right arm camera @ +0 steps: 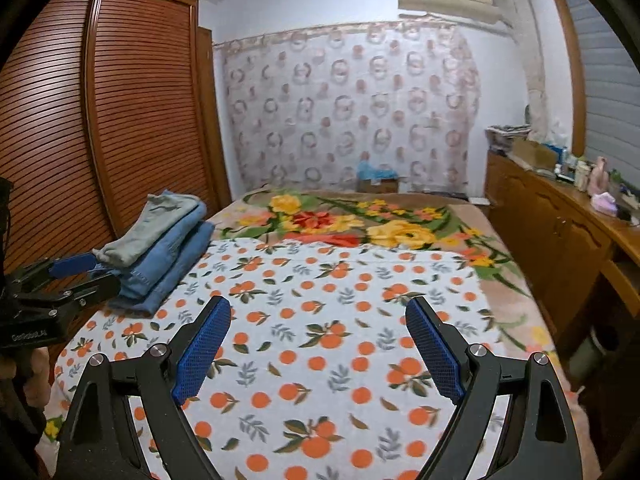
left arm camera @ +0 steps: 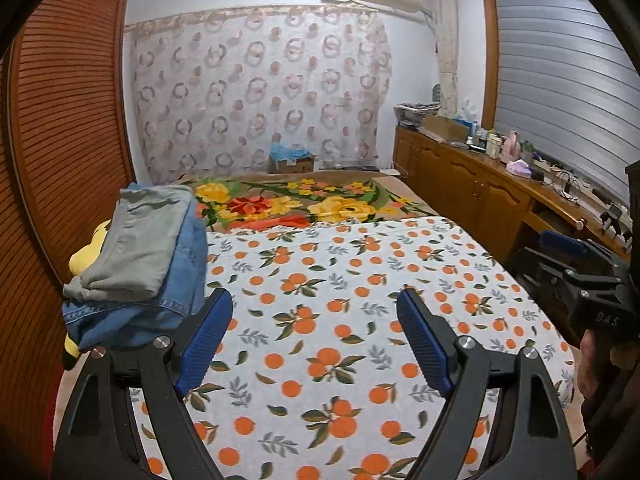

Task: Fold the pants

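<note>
A stack of folded pants lies at the bed's left edge: grey-green pants (left arm camera: 138,236) on top of blue jeans (left arm camera: 136,316). The stack also shows in the right wrist view, grey-green pants (right arm camera: 154,226) over blue jeans (right arm camera: 168,268). My left gripper (left arm camera: 314,308) is open and empty, hovering over the orange-print sheet (left arm camera: 320,320), just right of the stack. My right gripper (right arm camera: 318,316) is open and empty above the same sheet (right arm camera: 320,340). The left gripper shows at the left edge of the right wrist view (right arm camera: 76,276), next to the stack.
A floral blanket (left arm camera: 304,200) covers the far half of the bed. A slatted wooden wardrobe (right arm camera: 100,120) stands on the left. A wooden cabinet (left arm camera: 472,184) with bottles and clutter runs along the right. A yellow item (left arm camera: 86,256) lies under the stack.
</note>
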`<state>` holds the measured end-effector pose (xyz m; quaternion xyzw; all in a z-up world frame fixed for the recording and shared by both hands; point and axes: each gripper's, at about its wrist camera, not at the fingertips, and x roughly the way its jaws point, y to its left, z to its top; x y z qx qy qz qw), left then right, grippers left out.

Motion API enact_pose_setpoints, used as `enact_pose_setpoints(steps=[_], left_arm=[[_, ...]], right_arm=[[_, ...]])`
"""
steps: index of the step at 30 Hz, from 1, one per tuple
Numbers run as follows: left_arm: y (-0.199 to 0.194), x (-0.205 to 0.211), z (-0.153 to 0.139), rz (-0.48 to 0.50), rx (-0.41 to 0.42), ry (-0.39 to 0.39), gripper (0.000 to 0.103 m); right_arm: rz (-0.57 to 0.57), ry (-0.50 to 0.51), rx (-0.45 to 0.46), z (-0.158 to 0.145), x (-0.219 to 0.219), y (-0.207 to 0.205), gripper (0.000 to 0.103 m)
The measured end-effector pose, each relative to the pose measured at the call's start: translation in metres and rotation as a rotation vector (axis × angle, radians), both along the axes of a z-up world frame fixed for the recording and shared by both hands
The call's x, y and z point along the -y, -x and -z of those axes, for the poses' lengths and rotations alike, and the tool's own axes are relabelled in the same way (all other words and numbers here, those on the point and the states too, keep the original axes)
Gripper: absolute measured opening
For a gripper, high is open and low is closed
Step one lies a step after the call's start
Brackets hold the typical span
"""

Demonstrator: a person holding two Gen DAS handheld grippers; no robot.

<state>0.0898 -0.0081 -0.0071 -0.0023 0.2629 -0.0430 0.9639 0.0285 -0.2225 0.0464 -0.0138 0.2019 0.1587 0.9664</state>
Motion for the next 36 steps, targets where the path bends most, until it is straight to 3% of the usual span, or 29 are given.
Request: enact_pose_setpoints(steps=[13,20,36], left_arm=[[0.025,0.009,-0.035,0.002,0.077,-0.001,0.085],[0.037,0.004,-0.048,-0.007,0.107,0.011,0.085],[0.039,0.000,-0.045,-0.021,0.104,0.012,0.085]], right_arm=[[0.047,-0.036,0.081,-0.011,-0.004,0.039,0.090],[0.061,-0.025,0.122,-0.002,-0.003,0.051,0.090],[0.057,-0.024,0.127,0.003,-0.001,0.049,0.090]])
